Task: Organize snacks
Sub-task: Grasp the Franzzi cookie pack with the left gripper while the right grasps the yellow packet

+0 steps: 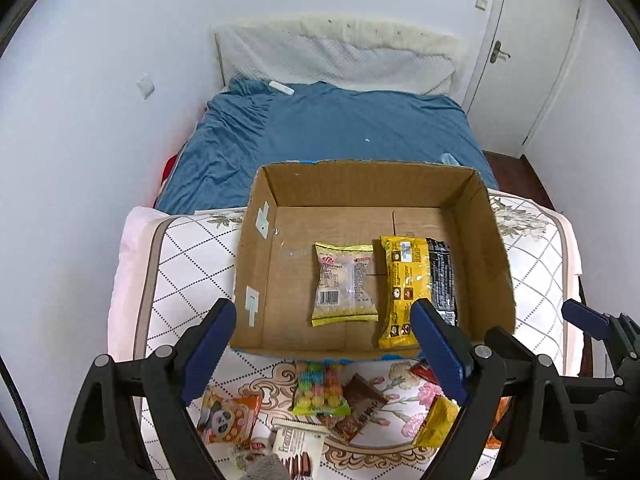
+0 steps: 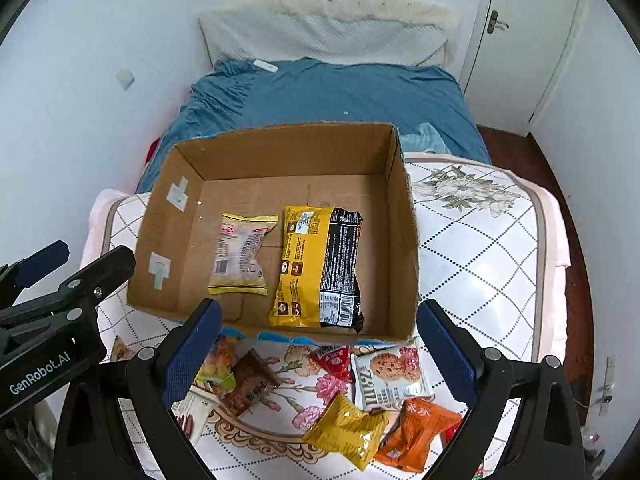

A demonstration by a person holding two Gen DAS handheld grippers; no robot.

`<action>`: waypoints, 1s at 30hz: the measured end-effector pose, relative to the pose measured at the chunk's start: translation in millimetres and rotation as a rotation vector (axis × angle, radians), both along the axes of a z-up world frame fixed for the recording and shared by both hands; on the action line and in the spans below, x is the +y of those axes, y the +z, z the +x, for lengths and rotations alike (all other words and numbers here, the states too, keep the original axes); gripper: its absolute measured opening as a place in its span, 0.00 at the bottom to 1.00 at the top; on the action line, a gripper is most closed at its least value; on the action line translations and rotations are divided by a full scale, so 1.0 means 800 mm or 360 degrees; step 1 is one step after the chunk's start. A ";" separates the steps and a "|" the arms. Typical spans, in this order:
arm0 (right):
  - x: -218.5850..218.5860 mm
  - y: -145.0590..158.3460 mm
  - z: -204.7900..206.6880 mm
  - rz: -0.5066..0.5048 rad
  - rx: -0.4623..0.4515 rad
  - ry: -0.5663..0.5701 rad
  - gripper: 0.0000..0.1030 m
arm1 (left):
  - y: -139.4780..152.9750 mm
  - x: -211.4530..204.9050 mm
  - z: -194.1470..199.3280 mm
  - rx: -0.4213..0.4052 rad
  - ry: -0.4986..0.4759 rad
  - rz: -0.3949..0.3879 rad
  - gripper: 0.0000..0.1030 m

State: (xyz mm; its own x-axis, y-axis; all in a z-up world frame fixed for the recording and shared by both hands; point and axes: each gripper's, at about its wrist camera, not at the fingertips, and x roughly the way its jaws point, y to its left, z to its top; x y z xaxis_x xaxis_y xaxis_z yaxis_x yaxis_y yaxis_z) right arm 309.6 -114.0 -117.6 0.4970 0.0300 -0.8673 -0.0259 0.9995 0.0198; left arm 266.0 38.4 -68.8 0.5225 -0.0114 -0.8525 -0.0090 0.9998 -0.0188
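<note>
Two empty hand-held grippers hover over a quilted floral mattress, the left hand-held gripper and the right hand-held gripper both spread wide. The open brown cardboard box already holds a pale yellow-edged snack packet and a yellow-and-black noodle-style pack, laid flat side by side, likely to save room. Loose snacks wait just beside its near wall, among them a white cookie pouch. "GenRobot.AI" marks the left tool.
</note>
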 end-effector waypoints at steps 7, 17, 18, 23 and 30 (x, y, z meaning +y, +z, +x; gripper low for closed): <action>-0.008 -0.010 -0.038 0.0082 0.0093 -0.0003 0.97 | -0.007 0.006 -0.044 0.0050 0.0006 -0.0029 1.00; -0.055 -0.127 -0.077 0.0214 0.0461 -0.0166 0.97 | -0.110 0.043 -0.102 0.0327 0.0146 0.0044 1.00; -0.057 -0.143 -0.078 0.0207 0.0504 -0.0179 0.97 | -0.123 0.049 -0.107 0.0364 0.0166 0.0040 1.00; -0.071 -0.204 -0.082 0.0238 0.0664 -0.0268 0.97 | -0.183 0.068 -0.123 0.0553 0.0223 0.0050 1.00; -0.074 -0.245 -0.079 0.0250 0.0782 -0.0330 0.97 | -0.248 0.066 -0.115 0.0805 0.0202 -0.0063 1.00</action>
